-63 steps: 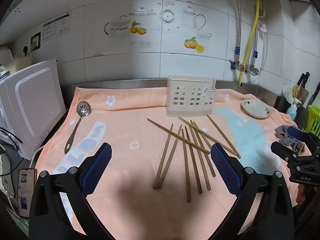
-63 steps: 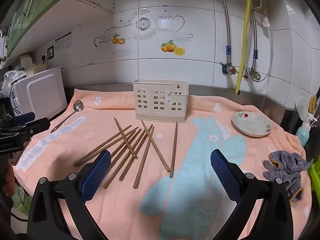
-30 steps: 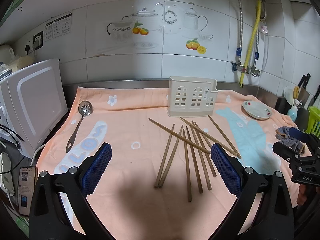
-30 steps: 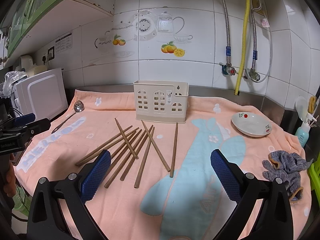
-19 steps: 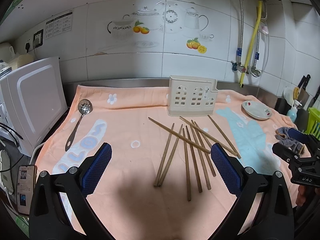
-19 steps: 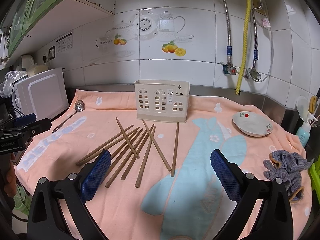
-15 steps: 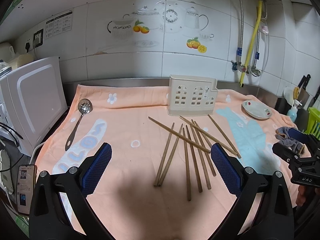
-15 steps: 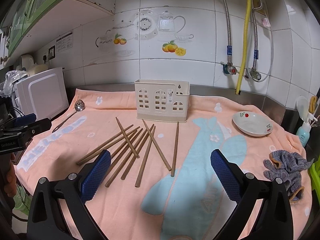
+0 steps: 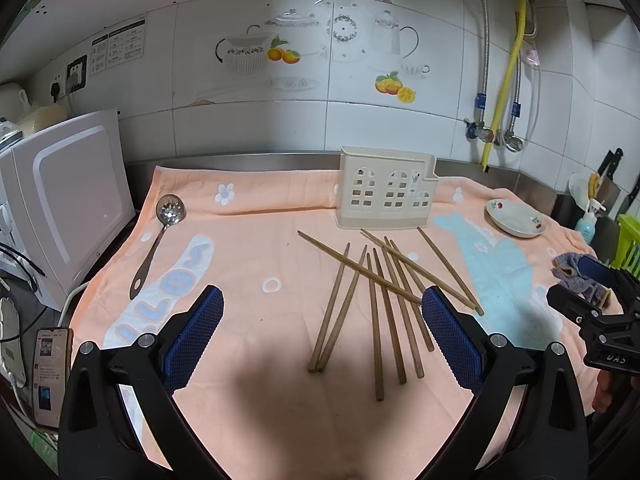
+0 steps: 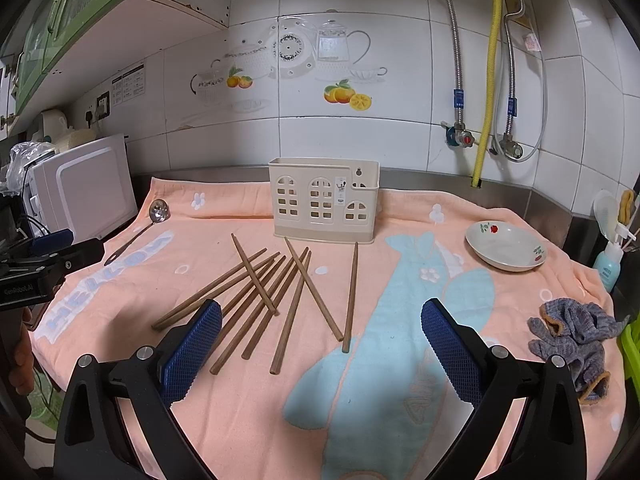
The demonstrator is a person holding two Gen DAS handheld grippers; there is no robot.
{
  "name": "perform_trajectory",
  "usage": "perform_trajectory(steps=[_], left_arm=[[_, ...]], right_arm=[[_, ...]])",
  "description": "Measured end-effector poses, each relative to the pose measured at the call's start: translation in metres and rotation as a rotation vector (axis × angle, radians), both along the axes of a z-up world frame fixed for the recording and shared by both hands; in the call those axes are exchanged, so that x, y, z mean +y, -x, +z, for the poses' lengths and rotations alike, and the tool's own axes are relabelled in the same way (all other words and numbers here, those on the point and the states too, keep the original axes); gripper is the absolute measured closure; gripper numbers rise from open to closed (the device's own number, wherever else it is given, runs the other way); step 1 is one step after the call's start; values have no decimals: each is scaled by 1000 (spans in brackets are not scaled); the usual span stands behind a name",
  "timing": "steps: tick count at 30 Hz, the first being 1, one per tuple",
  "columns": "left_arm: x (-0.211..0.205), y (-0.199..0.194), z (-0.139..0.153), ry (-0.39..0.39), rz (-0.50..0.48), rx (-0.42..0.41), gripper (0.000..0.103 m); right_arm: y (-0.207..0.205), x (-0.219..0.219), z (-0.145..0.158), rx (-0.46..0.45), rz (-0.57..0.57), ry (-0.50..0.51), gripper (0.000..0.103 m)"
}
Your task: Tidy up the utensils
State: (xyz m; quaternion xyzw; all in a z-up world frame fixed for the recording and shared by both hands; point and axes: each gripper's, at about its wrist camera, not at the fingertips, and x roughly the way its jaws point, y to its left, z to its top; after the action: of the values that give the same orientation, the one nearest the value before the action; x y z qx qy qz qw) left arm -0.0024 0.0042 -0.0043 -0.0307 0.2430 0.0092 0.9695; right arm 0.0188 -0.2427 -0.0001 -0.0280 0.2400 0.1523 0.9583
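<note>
Nothing has shifted since the earlier frames: the left tool (image 9: 322, 328) and right tool (image 10: 321, 334) stay spread wide, empty, above the counter's near edge. Slim brown wooden chopsticks (image 10: 296, 296) lie fanned mid-counter on the peach towel (image 10: 224, 408), long axes running toward the cream perforated plastic utensil holder (image 10: 323, 200) near the back edge.

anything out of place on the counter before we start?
Yes. The wooden chopsticks lie loose and crossed on the towel in front of the empty beige holder. The slotted spoon lies apart near the towel's left edge. A crumpled grey cloth sits at the right edge. Both grippers are open, holding nothing.
</note>
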Motion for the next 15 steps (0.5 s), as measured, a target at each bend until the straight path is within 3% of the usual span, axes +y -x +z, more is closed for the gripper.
perform_trajectory(steps=[15], left_arm=[[1, -4, 0, 3, 0, 9, 5]], right_arm=[[0, 1, -2, 2, -2, -3, 6]])
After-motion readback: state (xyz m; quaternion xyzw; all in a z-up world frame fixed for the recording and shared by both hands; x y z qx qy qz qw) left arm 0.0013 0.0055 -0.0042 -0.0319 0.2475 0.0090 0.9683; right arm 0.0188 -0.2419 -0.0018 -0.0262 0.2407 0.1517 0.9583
